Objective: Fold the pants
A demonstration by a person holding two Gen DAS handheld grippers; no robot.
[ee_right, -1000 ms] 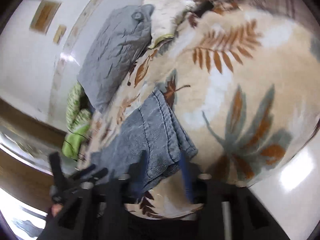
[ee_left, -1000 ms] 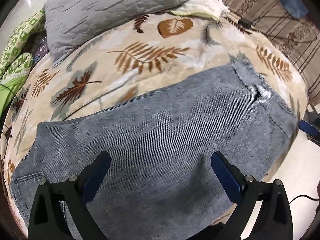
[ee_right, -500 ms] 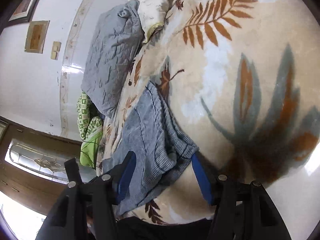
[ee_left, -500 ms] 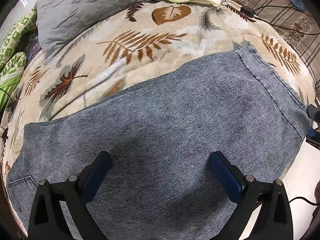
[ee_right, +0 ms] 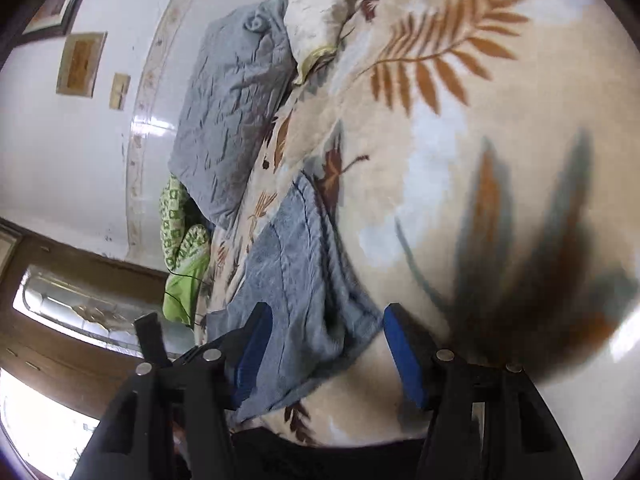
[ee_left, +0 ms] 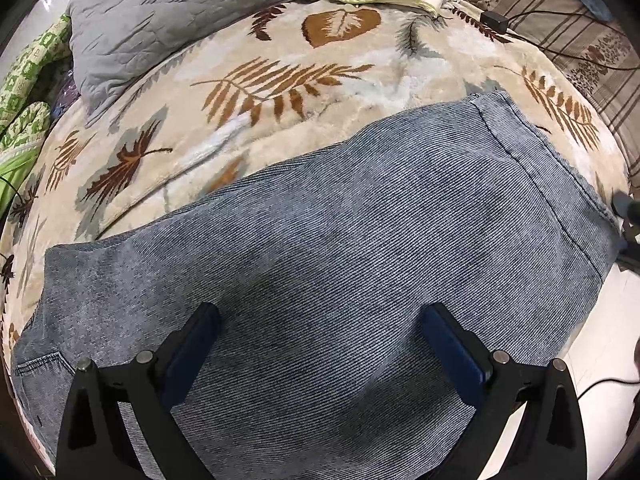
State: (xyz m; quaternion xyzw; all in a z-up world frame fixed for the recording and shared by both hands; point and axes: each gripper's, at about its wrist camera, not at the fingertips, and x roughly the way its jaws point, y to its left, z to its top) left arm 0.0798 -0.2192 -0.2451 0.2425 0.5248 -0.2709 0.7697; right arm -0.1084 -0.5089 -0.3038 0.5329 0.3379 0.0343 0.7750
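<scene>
our right tongs (ee_right: 326,330), spread, have closed in around the pants (ee_left: 340,264) hem since a second ago, so we can pinch it, while our left tongs (ee_left: 320,338) hover spread.

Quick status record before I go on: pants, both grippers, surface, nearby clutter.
pants: blue-grey corduroy pants lying flat across the bed, hem end toward the right
left gripper: left gripper open, above the pants, holding nothing
right gripper: right gripper open, jaws on either side of the pants' hem end, not closed on it
surface: leaf-print blanket
clutter: grey quilt, green patterned cloth, black charger
</scene>
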